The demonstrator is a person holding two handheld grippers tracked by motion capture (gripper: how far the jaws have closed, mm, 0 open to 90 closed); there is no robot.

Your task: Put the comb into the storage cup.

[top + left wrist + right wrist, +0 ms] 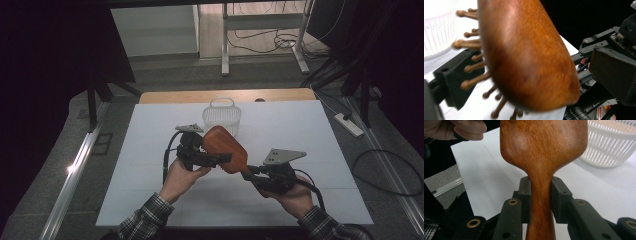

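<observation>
A reddish-brown wooden hairbrush (226, 146) is held above the white table (310, 130). My right gripper (541, 192) is shut on its narrow handle (541, 202), with a pad pressed on each side. The brush head (529, 55) lies between the jaws of my left gripper (220, 156), smooth back up and bristles (471, 67) down. Its left finger (454, 77) sits under the bristles. The right finger (614, 75) stands a little off the wooden back, so that gripper is open. In the high view my right gripper (252, 172) sits at the brush's near right end.
A white slotted plastic basket (222, 116) with a handle stands on the table just behind the brush; it also appears in the right gripper view (611, 147). The person's hands and plaid sleeves (150, 215) come in at the near edge. Table legs and cables lie beyond the far edge.
</observation>
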